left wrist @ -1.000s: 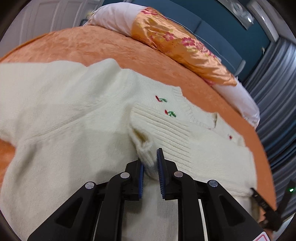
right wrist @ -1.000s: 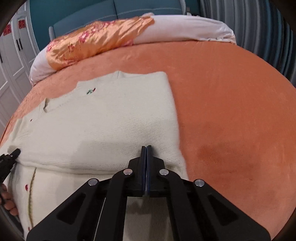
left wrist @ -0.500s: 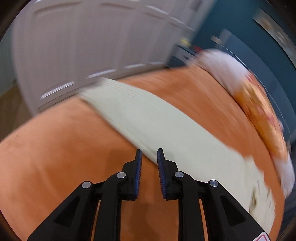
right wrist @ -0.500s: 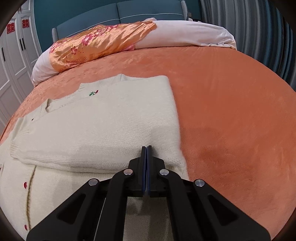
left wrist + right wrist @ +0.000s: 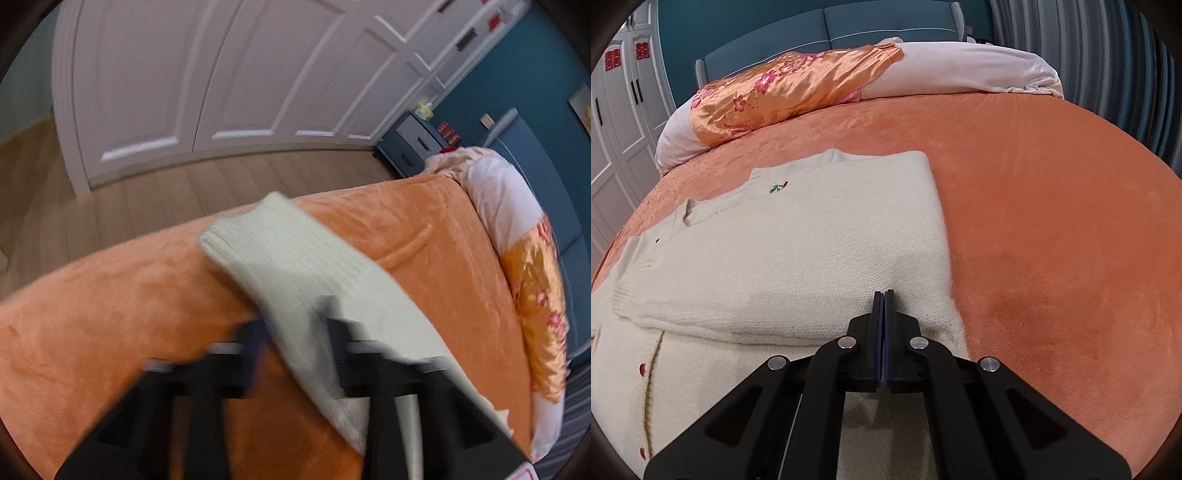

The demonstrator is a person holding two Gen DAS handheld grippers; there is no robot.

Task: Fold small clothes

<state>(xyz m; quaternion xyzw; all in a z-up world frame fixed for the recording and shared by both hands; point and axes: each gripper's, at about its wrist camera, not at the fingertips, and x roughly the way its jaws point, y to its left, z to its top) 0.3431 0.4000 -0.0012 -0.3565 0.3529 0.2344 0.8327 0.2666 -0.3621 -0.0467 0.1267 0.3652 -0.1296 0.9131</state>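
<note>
Cardigan (image 5: 798, 258), cream knit with red buttons and a small embroidered sprig near the collar, lies on the orange bed cover (image 5: 1052, 221). In the right wrist view its body is folded over into a thick rectangular panel. The panel's right edge runs straight, and bare cover stretches beyond it to the bed's right side. The button strip shows at the near left corner.

The right gripper (image 5: 884, 295) points down at the near edge of that folded panel. Its claw is pressed fully together with nothing between the pads.

In the left wrist view one sleeve (image 5: 295, 266) stretches out flat across the cover. Its ribbed cuff reaches almost to the bed's side edge, beyond which are the wooden floor (image 5: 110, 206) and white wardrobe doors (image 5: 221, 74).

The left gripper (image 5: 295, 332) is badly smeared. Its fingers (image 5: 255, 343) stand on either side of the sleeve, and the jaws have just been closing, narrowing onto the knit between them.

A flowered orange pillow (image 5: 790, 92) sits at the head of the bed.
</note>
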